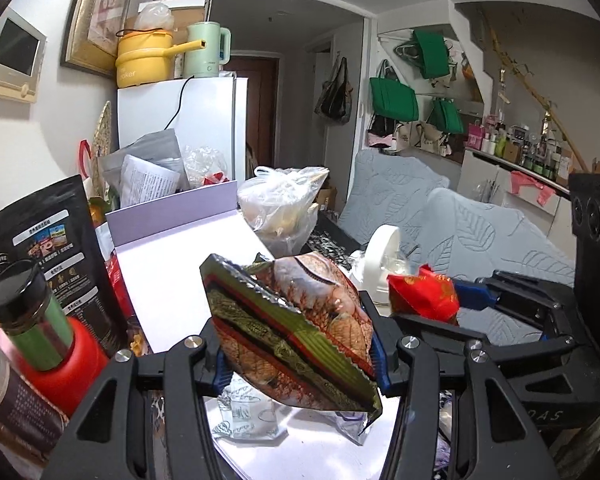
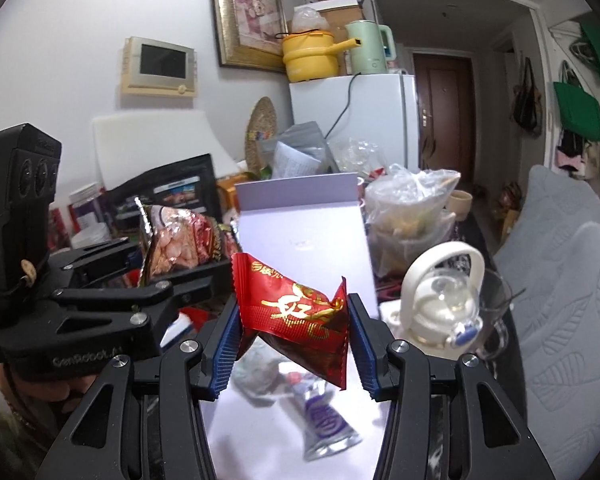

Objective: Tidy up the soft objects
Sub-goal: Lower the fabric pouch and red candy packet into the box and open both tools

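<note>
Snack bags hang above the white table (image 1: 172, 276): left gripper (image 1: 296, 354) jaws clench the patterned packet (image 1: 300, 320), right gripper (image 2: 294, 334) jaws squeeze the red packet (image 2: 296, 312).

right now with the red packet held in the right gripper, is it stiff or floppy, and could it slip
Probably floppy: the red packet crumples and folds between the right gripper pads, its lower corner hanging free. Its glossy foil looks slippery, though the ribbed blue pads should help. It seems light, since it hangs without sagging far.
</note>
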### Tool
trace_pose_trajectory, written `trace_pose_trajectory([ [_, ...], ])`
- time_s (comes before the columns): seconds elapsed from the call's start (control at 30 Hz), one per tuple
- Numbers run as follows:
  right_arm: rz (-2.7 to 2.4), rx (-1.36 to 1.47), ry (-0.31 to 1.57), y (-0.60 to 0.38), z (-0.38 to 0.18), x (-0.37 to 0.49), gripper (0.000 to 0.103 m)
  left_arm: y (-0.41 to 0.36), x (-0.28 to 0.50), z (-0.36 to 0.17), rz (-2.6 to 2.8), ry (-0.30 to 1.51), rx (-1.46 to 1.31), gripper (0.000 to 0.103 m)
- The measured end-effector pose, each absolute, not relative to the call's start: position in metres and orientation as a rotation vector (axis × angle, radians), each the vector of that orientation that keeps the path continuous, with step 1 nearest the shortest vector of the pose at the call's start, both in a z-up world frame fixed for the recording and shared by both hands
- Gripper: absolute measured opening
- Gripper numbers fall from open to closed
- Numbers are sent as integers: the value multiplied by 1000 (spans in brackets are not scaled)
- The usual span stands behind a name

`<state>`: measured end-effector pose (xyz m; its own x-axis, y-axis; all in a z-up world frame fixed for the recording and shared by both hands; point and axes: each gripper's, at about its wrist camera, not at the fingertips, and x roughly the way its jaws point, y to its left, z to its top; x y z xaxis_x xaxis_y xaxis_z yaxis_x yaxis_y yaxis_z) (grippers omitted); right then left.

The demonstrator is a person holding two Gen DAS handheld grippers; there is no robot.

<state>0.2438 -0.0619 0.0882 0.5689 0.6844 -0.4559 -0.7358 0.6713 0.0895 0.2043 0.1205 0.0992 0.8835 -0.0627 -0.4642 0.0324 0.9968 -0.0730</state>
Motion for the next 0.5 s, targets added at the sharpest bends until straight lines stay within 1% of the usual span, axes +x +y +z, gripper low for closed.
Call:
trace_pose_trajectory([
  [0.1,819,-132,491,-59,83,251,50,125,215,92,-33,508,-57,52],
  [0.5,769,-166,614,-51,48,280,50,135,242,59,12,609,-53,52],
])
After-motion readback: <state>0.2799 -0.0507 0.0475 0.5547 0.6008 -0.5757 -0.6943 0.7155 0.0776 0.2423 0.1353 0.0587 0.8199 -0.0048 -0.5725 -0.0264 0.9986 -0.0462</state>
